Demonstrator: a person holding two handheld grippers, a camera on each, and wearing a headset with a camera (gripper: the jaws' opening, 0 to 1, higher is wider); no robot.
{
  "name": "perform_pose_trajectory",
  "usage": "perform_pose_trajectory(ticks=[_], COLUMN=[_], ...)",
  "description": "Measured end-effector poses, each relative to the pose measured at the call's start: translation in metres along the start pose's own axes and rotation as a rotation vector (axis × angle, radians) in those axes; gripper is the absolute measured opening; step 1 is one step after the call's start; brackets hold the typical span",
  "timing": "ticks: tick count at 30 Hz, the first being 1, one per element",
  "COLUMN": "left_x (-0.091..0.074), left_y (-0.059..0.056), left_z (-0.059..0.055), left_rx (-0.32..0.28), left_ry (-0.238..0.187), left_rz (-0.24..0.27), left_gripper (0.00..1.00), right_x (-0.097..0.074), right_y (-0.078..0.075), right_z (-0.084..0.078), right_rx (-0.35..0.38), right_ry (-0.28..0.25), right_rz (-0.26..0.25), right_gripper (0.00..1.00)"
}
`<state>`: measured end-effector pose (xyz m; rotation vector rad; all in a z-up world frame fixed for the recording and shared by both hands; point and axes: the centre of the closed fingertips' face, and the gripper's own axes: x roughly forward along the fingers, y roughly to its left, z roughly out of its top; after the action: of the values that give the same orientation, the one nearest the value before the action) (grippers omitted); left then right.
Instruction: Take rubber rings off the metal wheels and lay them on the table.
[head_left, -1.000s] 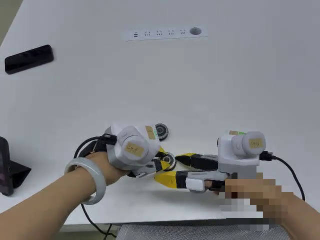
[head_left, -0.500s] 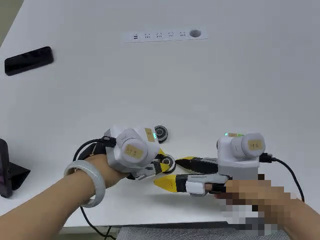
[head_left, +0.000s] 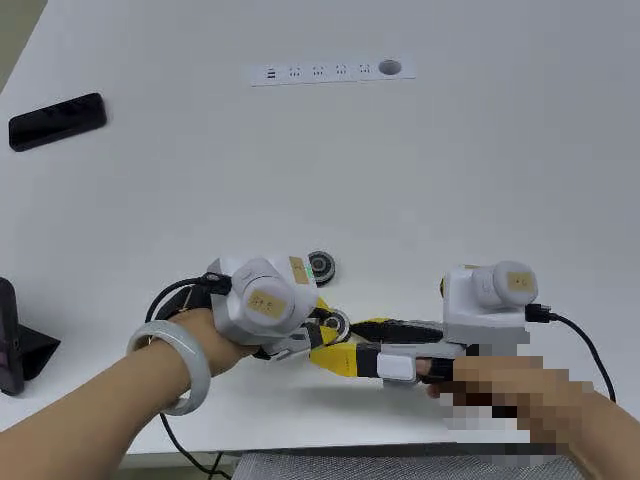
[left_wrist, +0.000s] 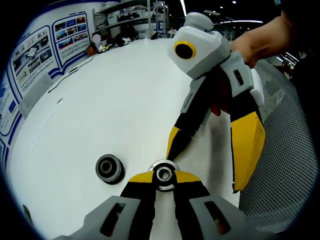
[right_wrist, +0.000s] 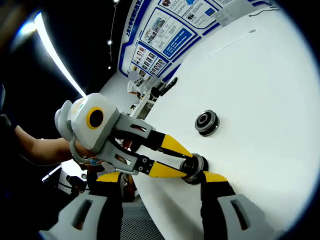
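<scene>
Smooth matt white table (head_left: 400, 180); shiny metal held wheel (left_wrist: 164, 174); black rubber-rimmed loose wheel (left_wrist: 109, 168); glossy plastic jaws.

White table (head_left: 420, 170), matte, mostly bare. White power strip (head_left: 327, 69) along the far side, round dark part at its right end. Flat black case (head_left: 57, 118) far left; dark stand (head_left: 20, 345) at the left edge. Grey-green floor (head_left: 12, 25) past the far-left corner. Grey mesh (head_left: 400, 466) below the near edge. Left gripper view: posters (left_wrist: 70, 32) with blue panels on the wall, shelving (left_wrist: 132, 11) beyond the table, strip lights (left_wrist: 184, 7) overhead. Right gripper view: room dim, one long bright light bar (right_wrist: 55, 55).
</scene>
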<state>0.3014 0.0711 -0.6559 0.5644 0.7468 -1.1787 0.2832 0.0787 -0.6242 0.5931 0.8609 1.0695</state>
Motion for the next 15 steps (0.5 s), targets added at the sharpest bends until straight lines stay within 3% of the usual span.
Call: perform_pose_trajectory(ticks=[15], left_x=[-0.0003], left_y=[0.0004], left_z=[-0.0001], left_rx=[-0.003], left_ry=[-0.002], left_rz=[0.001], left_gripper=[0.13], right_x=[-0.0006], right_y=[-0.0014], right_z=[0.0020], right_rx=[0.021], right_ry=[-0.035], right_rz=[0.001], right_gripper=[0.62])
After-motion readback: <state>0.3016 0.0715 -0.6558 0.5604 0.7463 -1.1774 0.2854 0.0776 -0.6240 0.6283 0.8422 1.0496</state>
